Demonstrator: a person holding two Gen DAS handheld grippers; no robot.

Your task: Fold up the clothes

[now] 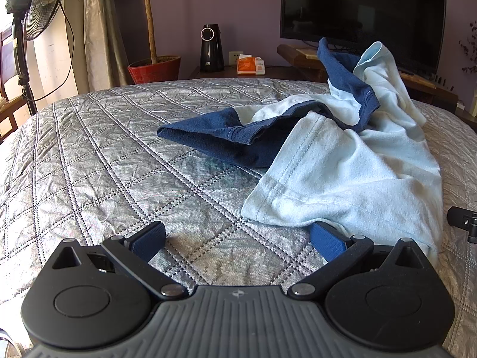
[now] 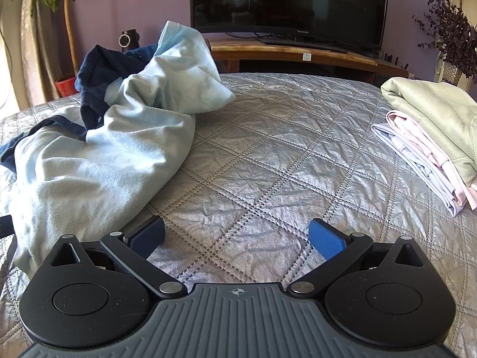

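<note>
1. Two grippers are mine to run, and both stand with jaws spread wide and nothing between them: the left gripper (image 1: 238, 240) and the right gripper (image 2: 237, 237) each hover low over the quilted silver bedspread (image 1: 98, 155).
2. One garment is in hand, a light-blue and navy shirt (image 1: 351, 164), lying crumpled on the bedspread. In the left view it sits ahead and to the right, its pale hem draped over the inner fingertip (image 1: 325, 240); in the right view the same shirt (image 2: 98, 161) fills the left side, just beside that gripper's left finger.
3. My judgement: the step in hand is the start of this shirt, still bunched and not yet spread flat (no fold is visible in it).
4. Next, I think, each gripper needs a separate hem corner or shoulder, so the cloth can be pulled out flat. The risk is pinching several layers at once, since the navy part is tangled into the blue.
5. One stack of folded clothes (image 2: 429, 146) lies at the far right of the bedspread, well apart from the shirt. I count three pieces in it: green on top, pink below, pale lilac lowest.
</note>
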